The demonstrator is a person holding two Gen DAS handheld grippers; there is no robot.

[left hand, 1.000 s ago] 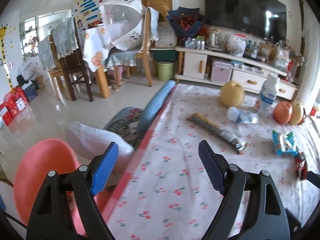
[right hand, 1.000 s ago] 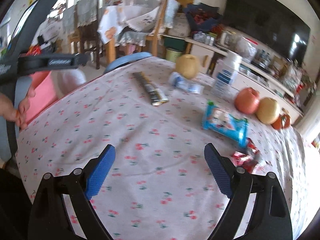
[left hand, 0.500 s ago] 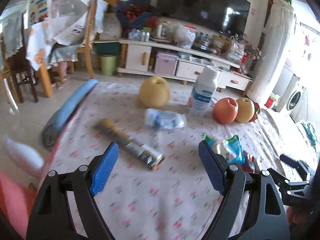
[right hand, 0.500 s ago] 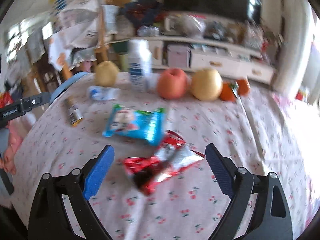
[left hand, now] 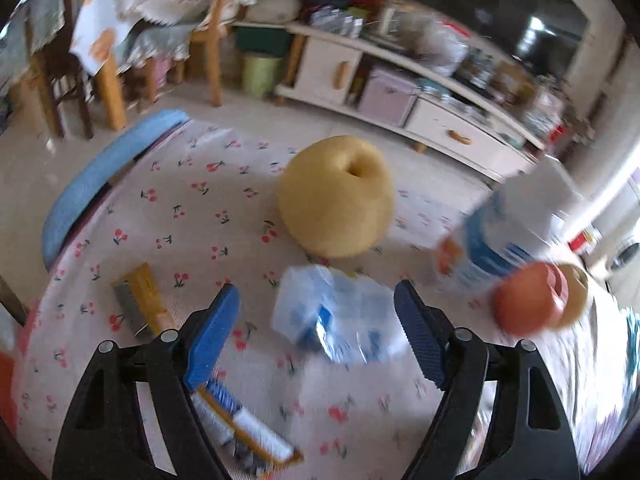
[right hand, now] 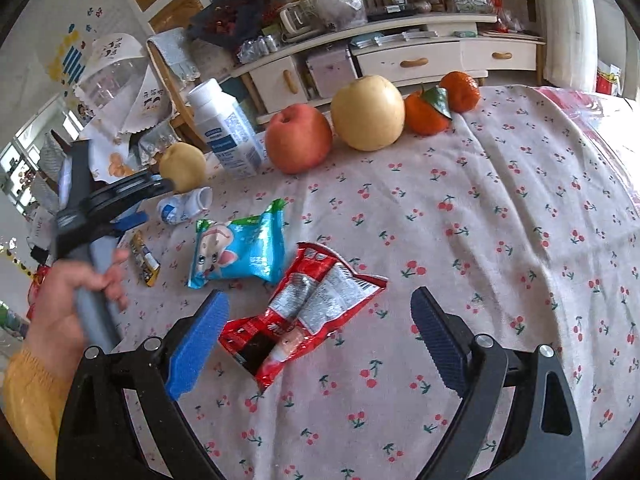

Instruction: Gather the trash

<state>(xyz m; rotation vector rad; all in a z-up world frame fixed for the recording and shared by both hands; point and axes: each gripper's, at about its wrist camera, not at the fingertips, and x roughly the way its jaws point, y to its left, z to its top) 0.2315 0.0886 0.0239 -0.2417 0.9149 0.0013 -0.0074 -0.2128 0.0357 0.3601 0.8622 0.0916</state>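
Both grippers now nearer the litter: left gripper (left hand: 316, 320), jaws spread but just closing, straddles crushed bottle (left hand: 336, 316); right gripper (right hand: 316, 332), spread, brackets red wrapper (right hand: 308, 316) on tablecloth (right hand: 500, 220). Step: approach, nothing gripped yet. Next, prob.: lower, pinch each.

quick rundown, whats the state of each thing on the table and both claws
left claw: open, jaws just closing a little, crushed bottle between them, not gripped
right claw: open, over the red wrapper
crushed bottle: flattened, lying down
red wrapper: torn open, crumpled
blue snack bag: lying flat
white bottle: upright, capped
yellow wrapper: lying flat
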